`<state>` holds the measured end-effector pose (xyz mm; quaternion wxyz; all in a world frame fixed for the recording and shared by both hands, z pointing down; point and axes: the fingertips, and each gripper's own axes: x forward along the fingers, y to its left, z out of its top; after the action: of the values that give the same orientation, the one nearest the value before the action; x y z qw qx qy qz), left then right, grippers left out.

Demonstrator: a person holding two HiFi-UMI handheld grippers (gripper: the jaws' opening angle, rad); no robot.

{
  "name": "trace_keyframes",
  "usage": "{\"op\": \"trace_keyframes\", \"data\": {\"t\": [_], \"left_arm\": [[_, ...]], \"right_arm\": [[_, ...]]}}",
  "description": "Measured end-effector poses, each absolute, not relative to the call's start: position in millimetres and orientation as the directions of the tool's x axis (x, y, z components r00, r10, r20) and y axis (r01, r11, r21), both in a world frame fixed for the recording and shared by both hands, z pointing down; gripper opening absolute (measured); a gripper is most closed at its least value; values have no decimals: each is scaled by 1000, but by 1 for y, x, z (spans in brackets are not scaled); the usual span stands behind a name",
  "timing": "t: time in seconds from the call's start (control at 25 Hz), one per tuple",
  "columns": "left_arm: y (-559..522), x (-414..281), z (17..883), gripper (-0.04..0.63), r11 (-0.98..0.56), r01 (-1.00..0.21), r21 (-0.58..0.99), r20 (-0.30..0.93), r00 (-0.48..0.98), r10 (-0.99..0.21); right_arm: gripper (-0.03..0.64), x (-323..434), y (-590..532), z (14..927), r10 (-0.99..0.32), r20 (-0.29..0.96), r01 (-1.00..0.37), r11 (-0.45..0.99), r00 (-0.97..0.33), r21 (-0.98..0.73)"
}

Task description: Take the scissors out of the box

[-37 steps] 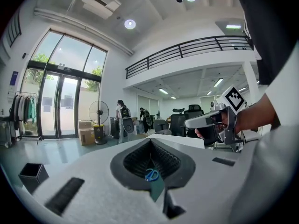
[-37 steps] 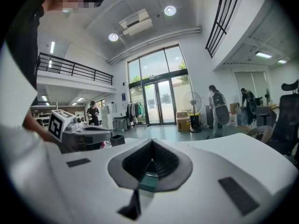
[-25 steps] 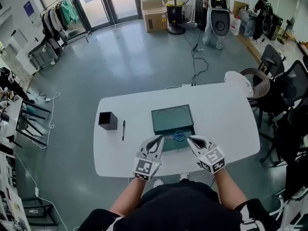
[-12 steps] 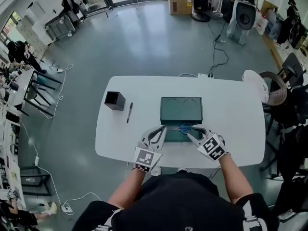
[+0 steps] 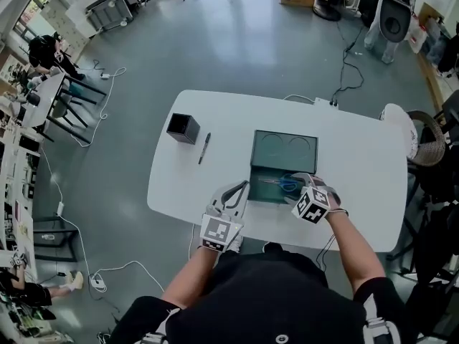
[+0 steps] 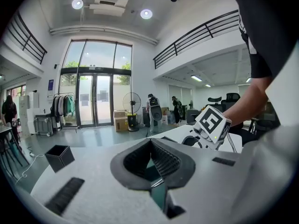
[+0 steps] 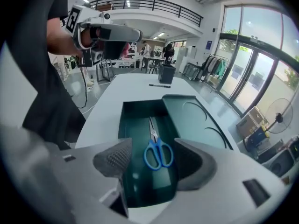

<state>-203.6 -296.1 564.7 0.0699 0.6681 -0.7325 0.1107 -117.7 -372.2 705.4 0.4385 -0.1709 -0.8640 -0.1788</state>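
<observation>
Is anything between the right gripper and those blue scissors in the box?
Nothing visible. The box lies open, the scissors bare inside, seen ungripped between the right gripper's fingers, which have just been opening.

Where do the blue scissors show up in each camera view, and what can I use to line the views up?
Head view: the scissors lie right of centre, in the green box.
Left gripper view: not in it.
Right gripper view: low centre, blue handles nearest the camera.
Shared landmark: the black square cup, seen lower left in the left gripper view and top centre in the right gripper view.
</observation>
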Motion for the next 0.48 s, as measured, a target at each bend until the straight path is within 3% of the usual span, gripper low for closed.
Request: {"op": "trace_keyframes", "data": {"t": [0.48], "left_arm": [[-277,-226,581,12,169,-984,-50,279,-176,-944]], "right_arm": [[259,-117,-380,761,130,914,574,809,-383,126]]}}
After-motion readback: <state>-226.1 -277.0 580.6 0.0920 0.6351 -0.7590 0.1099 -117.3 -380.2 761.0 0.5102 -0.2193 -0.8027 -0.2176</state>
